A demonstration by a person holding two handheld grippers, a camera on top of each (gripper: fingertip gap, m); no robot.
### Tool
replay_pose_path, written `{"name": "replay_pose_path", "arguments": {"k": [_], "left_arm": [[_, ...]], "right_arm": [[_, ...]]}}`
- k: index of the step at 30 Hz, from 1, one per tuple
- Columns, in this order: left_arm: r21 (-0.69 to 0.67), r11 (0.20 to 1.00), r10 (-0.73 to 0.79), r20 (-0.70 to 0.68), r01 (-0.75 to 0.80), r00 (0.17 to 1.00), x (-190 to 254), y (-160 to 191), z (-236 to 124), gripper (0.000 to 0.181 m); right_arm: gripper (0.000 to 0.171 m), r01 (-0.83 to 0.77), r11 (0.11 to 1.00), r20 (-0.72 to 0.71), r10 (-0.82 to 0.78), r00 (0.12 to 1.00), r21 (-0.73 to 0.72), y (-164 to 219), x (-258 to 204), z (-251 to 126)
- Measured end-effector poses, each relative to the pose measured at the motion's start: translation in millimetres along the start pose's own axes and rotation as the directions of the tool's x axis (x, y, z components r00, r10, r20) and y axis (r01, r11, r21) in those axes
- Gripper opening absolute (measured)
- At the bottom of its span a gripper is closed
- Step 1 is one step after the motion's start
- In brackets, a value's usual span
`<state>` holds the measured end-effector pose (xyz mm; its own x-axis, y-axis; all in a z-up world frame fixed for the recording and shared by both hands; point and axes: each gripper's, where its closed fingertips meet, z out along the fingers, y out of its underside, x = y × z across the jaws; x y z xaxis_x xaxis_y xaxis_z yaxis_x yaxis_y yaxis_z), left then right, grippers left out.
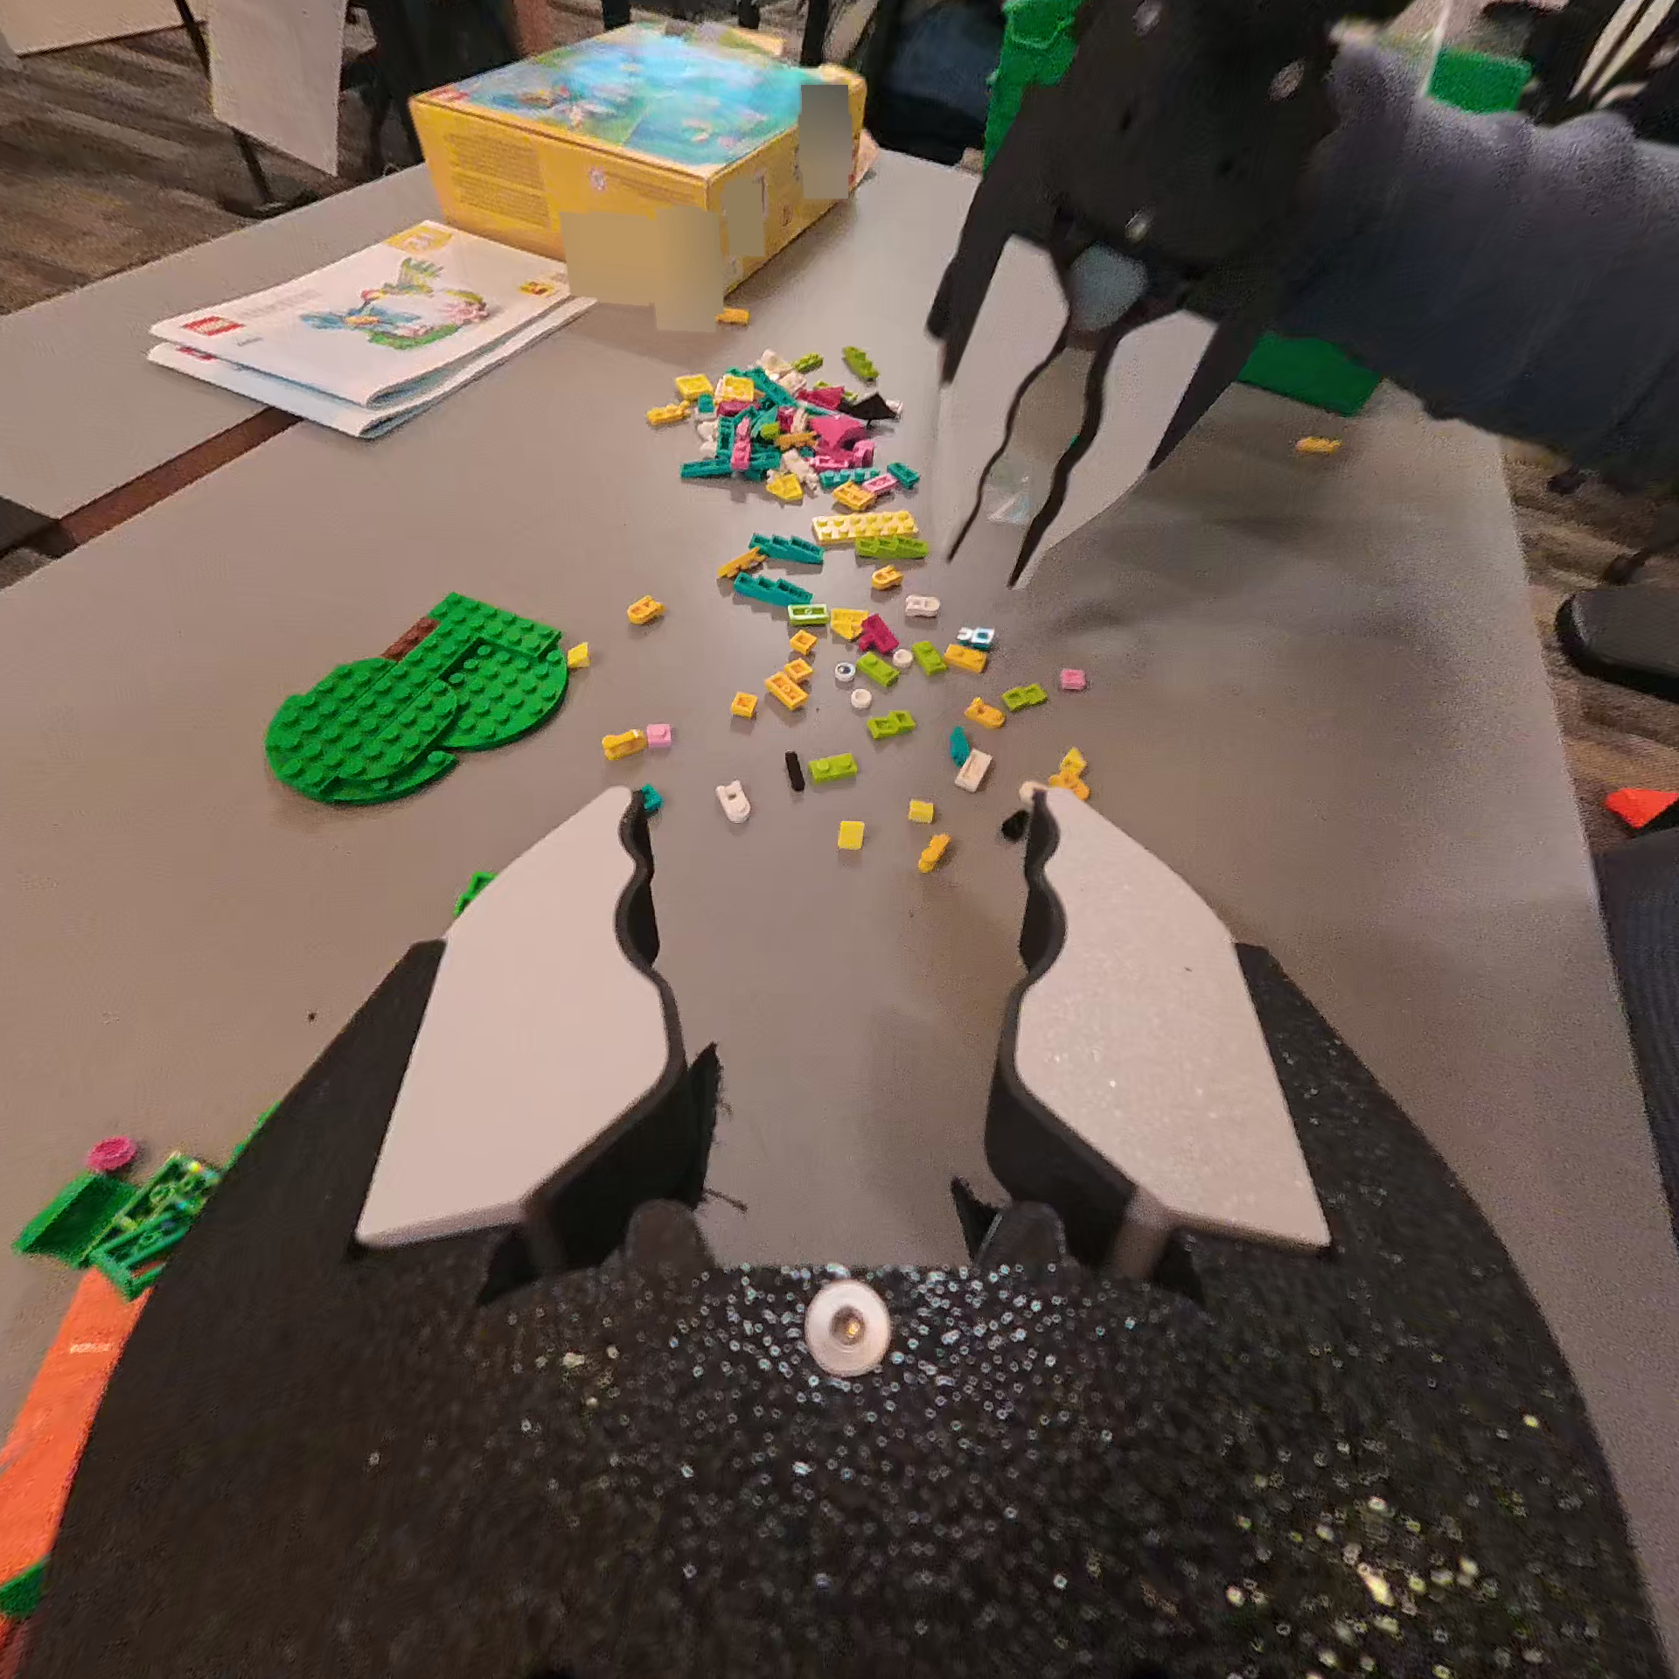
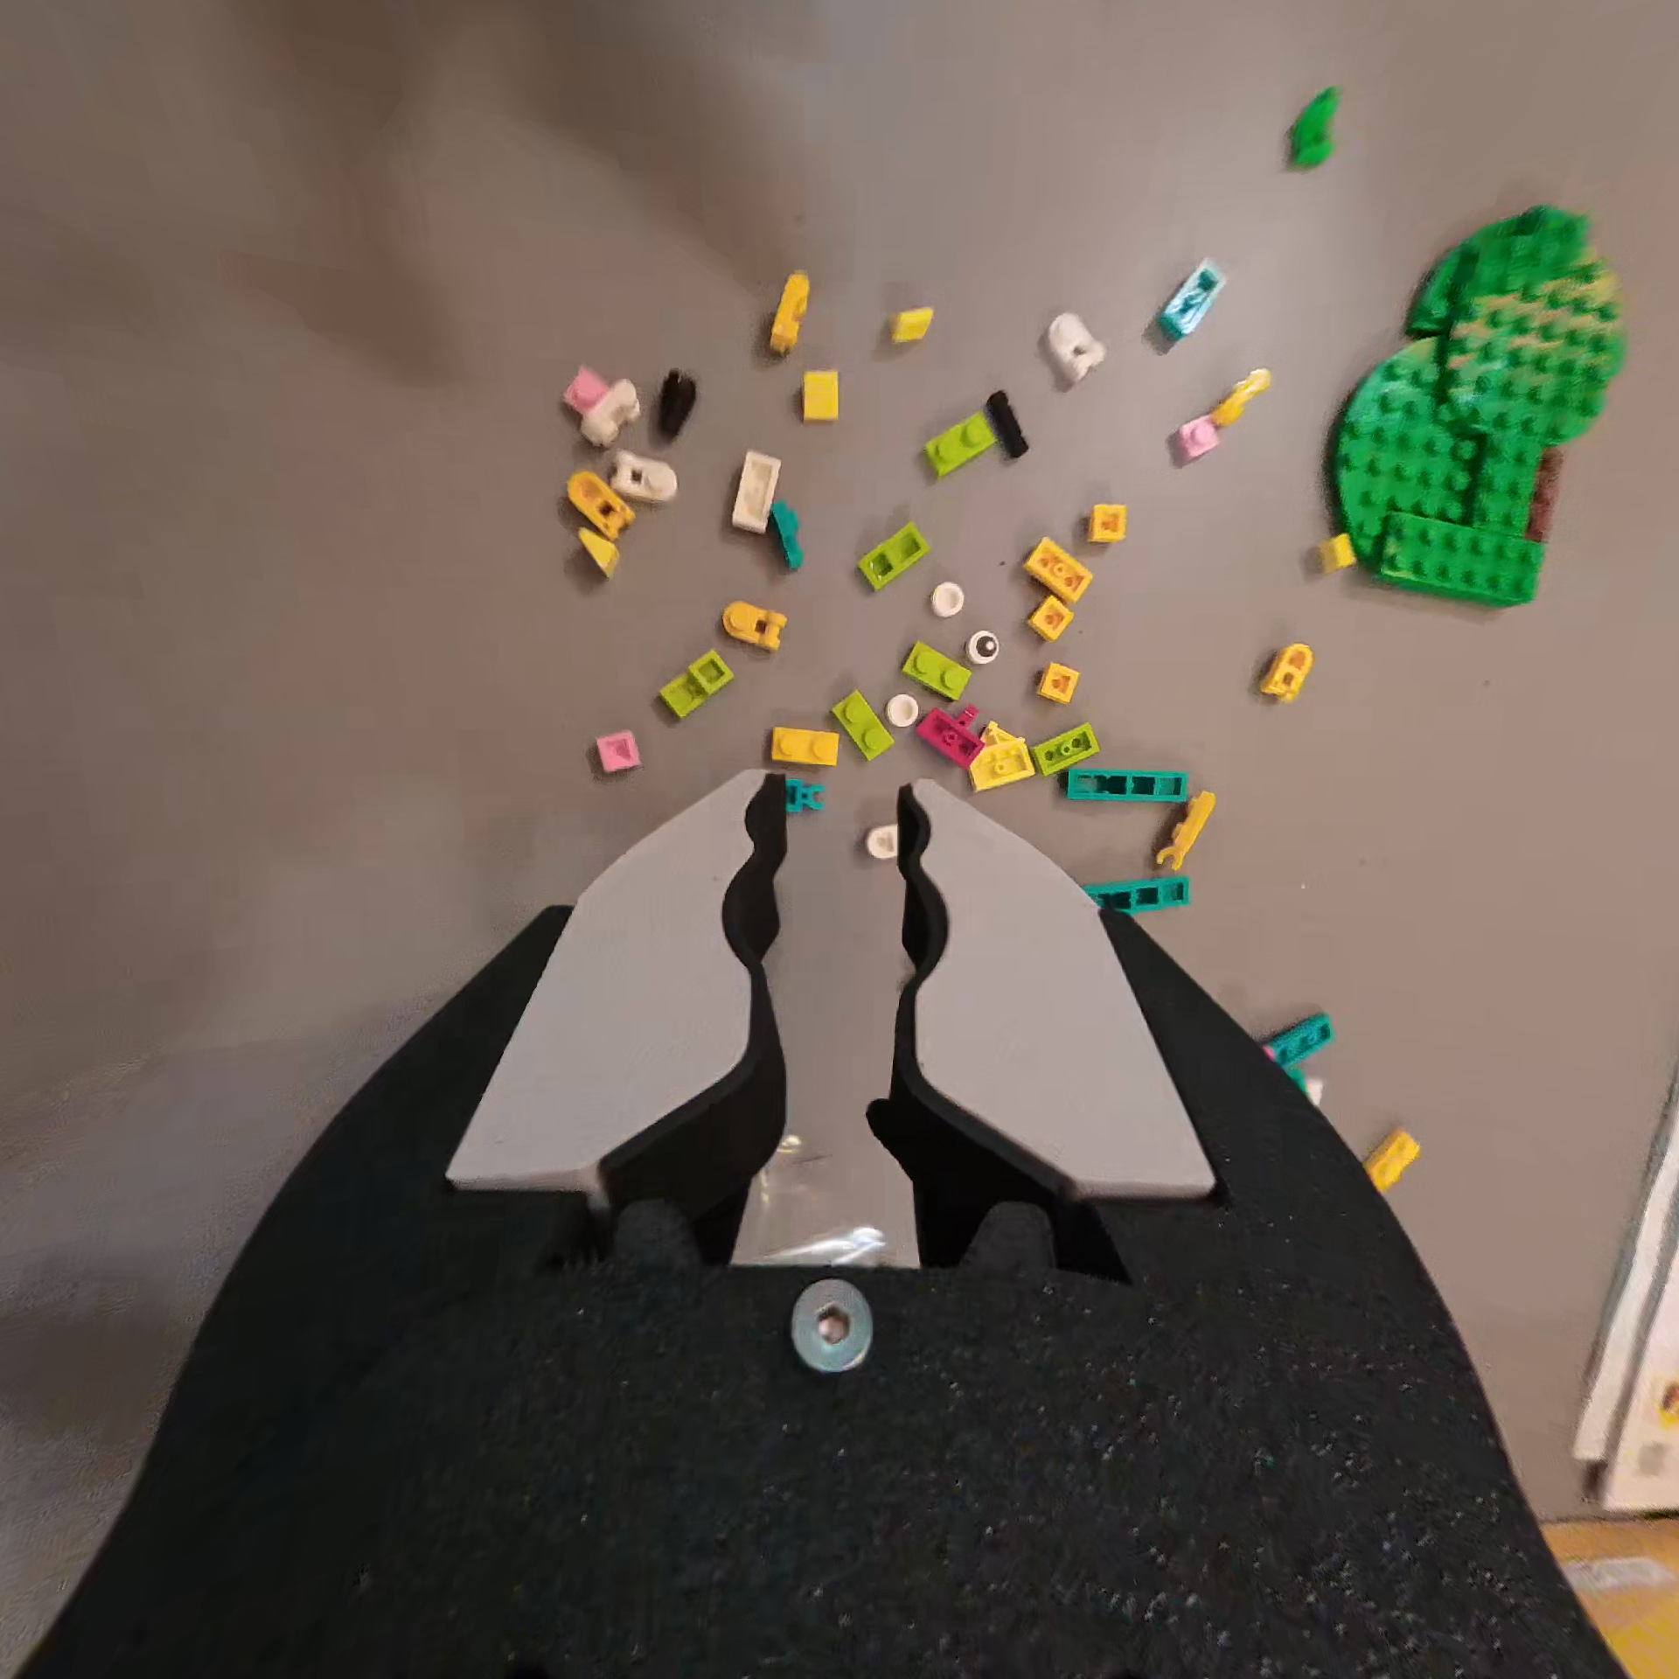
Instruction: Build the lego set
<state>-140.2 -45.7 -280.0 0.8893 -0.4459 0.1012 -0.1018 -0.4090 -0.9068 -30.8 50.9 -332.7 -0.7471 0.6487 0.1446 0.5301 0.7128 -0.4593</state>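
A matte grey table point(image 1: 318, 563) holds a scatter of small glossy plastic lego pieces point(image 1: 845, 672) in yellow, lime, teal, pink, white and black, thickest in a heap point(image 1: 790, 427) at the far end. To the left lies a studded green base point(image 1: 413, 700) made of overlapping rounded plates. Beyond it sit stacked paper instruction booklets point(image 1: 363, 327) and a yellow cardboard box point(image 1: 636, 145). The left gripper point(image 1: 840, 799), with smooth grey fingers edged in wavy black padding, is spread wide and empty above the near pieces. The right gripper point(image 2: 840, 786), held by a gloved hand point(image 1: 1490, 245), hovers over the scatter with its fingers partly apart, gripping nothing.
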Motion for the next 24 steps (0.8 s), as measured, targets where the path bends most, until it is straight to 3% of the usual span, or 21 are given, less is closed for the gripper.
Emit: {"name": "replay_pose_path", "arguments": {"k": [6, 12, 17, 24], "left_arm": [[0.054, 0.997, -0.043, -0.052, 0.046, 0.998, 0.5, 3.7, -6.3, 0.079], [0.071, 0.994, -0.082, -0.075, 0.088, 0.994, -3.8, 6.6, -11.5, 0.079], [0.048, 0.994, -0.094, -0.09, 0.099, 0.992, -2.2, 11.4, -9.5, 0.08], [0.01, 0.997, -0.069, -0.108, 0.07, 0.992, 6.2, 15.3, -4.9, 0.08]], "right_arm": [[0.014, 0.189, 0.976, 0.103, -0.178, 0.979, -0.108, 3.3, 17.0, 11.0], [0.009, 0.35, 0.932, 0.213, -0.325, 0.921, -0.095, -11.4, 25.1, 25.4], [0.017, 0.31, 0.928, 0.305, -0.24, 0.922, -0.206, 0.9, 21.1, 35.3], [0.017, 0.217, 0.968, 0.322, -0.167, 0.932, -0.124, -0.6, 25.0, 36.2]]}}
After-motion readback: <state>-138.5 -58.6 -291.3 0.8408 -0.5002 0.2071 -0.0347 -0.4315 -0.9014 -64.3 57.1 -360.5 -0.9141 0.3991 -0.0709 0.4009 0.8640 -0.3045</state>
